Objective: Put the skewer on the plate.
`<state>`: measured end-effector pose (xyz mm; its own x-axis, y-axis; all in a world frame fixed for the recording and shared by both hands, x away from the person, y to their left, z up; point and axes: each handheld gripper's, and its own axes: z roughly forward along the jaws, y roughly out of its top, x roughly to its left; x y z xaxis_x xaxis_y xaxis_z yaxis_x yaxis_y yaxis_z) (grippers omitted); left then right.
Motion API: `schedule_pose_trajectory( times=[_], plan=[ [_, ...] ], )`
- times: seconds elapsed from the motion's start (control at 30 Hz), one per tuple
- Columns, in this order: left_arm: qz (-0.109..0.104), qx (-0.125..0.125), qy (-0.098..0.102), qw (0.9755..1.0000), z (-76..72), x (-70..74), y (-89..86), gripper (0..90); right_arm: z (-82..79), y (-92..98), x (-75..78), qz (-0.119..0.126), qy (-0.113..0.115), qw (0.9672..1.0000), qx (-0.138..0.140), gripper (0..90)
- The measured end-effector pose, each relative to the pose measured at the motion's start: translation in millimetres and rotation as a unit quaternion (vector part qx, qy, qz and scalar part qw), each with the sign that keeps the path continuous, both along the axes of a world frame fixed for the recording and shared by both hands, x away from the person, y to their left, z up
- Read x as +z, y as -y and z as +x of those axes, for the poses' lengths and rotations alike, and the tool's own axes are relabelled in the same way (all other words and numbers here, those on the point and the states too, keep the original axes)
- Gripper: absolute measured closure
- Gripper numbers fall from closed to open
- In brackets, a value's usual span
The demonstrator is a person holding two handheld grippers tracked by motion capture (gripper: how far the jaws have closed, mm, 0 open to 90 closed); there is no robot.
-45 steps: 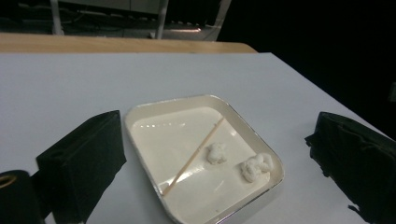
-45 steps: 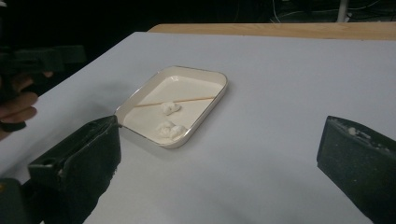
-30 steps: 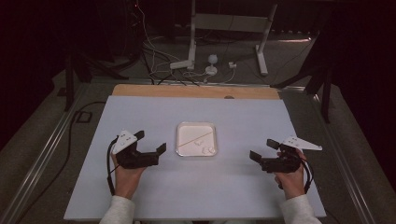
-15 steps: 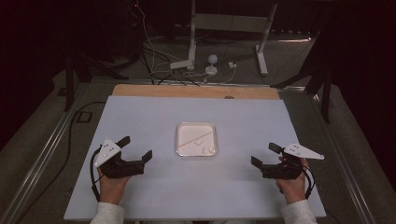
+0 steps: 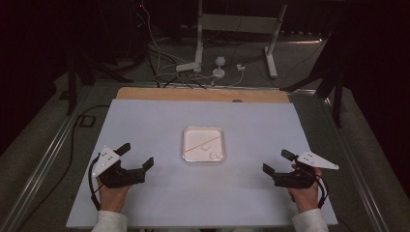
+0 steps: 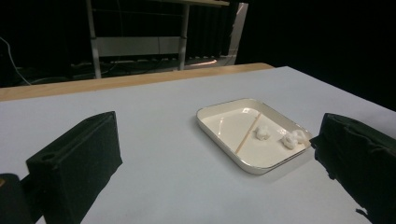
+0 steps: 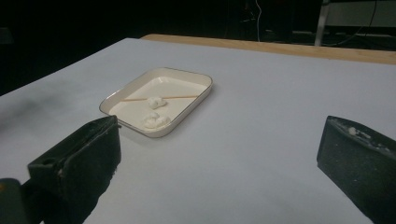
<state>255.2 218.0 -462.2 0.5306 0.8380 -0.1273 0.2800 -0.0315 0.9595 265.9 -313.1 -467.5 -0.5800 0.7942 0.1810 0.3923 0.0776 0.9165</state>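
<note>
Both the left gripper and right gripper rested on the table with jaws open and empty, flanking the tray.

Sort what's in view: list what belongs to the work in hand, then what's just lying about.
Belongs to the work:
white tray at mid-table
thin wooden stick lying across it
two small white lumps in the tray
left gripper, open, empty
right gripper, open, empty

Just lying about:
cables on the floor beyond the table
metal stand behind it
</note>
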Motion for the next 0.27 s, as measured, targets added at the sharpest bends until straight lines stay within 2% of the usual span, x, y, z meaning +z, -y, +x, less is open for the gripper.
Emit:
schedule_pose_trajectory(
  times=[0.27],
  plan=[
    [0.001, 0.014, -0.008, 0.9999, 0.3, -3.0, -4.1, 1.0, 0.6, -1.7, -1.6, 0.001, -0.003, 1.0, 0.003, 0.0]
  ],
)
